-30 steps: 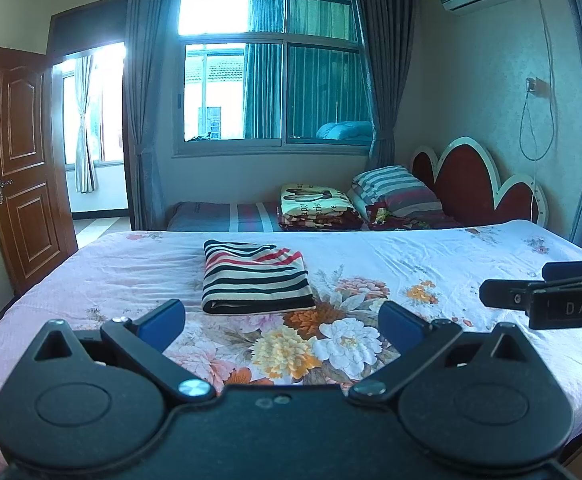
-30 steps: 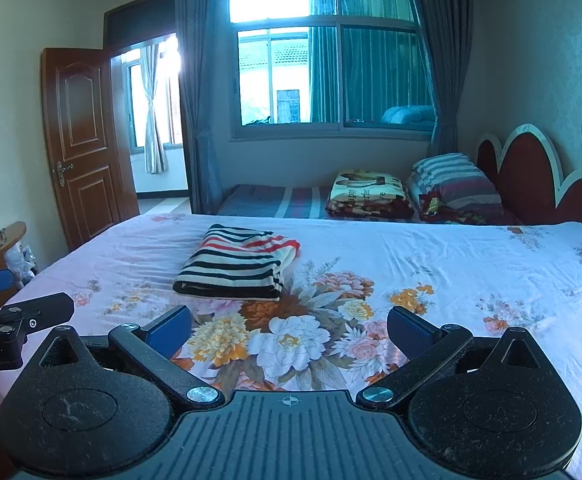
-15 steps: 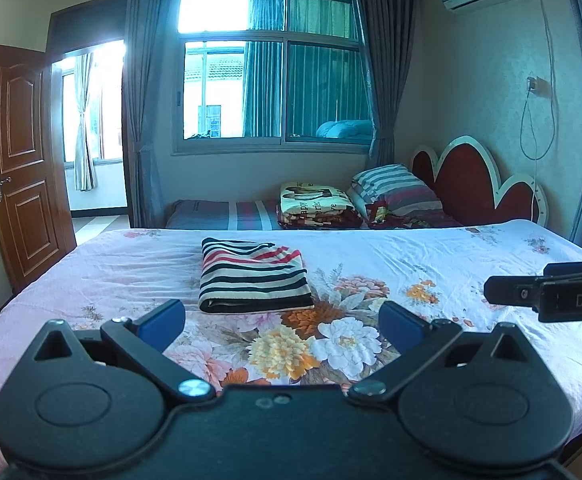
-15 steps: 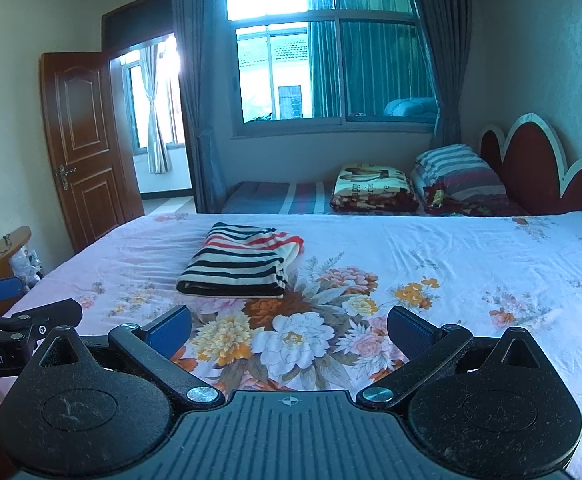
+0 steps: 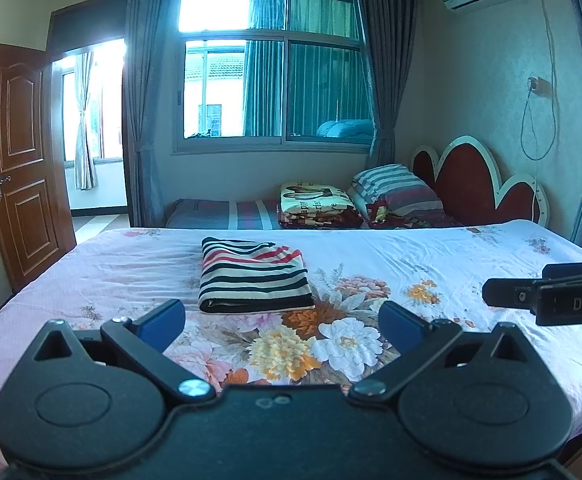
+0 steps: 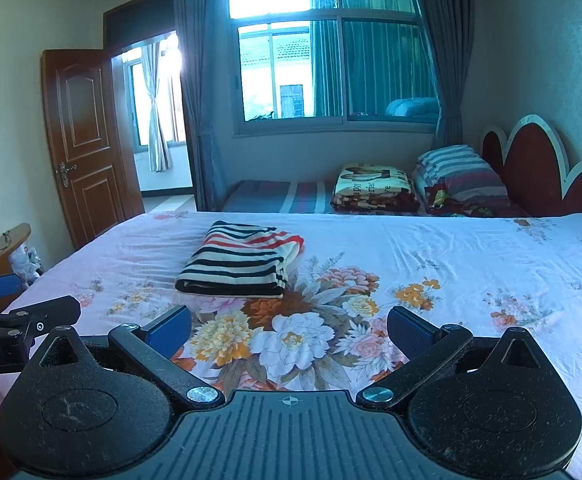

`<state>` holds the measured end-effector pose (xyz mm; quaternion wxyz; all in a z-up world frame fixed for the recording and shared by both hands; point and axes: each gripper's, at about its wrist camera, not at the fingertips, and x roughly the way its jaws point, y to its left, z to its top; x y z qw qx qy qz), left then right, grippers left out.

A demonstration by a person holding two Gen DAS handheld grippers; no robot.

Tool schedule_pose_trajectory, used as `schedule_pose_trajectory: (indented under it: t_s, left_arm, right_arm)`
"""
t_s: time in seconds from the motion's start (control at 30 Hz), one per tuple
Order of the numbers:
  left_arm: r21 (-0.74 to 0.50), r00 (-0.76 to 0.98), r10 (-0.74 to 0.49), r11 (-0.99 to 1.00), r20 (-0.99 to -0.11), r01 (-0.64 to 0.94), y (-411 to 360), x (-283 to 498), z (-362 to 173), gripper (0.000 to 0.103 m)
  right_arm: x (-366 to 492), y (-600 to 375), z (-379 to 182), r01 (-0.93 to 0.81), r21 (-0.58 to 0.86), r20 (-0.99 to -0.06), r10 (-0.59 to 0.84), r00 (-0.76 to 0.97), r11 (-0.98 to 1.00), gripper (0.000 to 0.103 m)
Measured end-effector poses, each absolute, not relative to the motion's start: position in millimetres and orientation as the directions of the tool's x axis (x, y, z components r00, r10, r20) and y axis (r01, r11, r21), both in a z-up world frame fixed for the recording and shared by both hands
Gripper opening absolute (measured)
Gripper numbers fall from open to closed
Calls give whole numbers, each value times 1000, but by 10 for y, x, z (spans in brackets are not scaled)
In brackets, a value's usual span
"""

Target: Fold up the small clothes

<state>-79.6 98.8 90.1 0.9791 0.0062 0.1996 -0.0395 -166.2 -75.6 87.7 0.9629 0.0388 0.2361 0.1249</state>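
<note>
My left gripper (image 5: 281,322) is matt black plastic with shiny metal pivot screws (image 5: 191,388); at twelve o'clock lies soft knitted striped cloth (image 5: 253,276) on smooth printed cotton sheet (image 5: 411,256). Glossy varnished wooden door (image 5: 19,160) at ten o'clock.

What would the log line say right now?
left gripper: open, empty | right gripper: open, empty | striped garment: folded on bed, untouched

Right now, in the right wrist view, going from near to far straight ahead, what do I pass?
right gripper, open over the flower print → folded striped garment on the pink bedsheet → folded blanket on the far mattress → window.
</note>
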Motion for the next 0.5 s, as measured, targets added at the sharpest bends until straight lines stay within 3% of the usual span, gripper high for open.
schedule_pose_trajectory:
  t_s: [0.5]
  left_arm:
    - [2,922,-75,997,-379,82,977,-750,870,101]
  right_arm:
    - [-1609,-735,850,-232,121,-451,261,853,965,103]
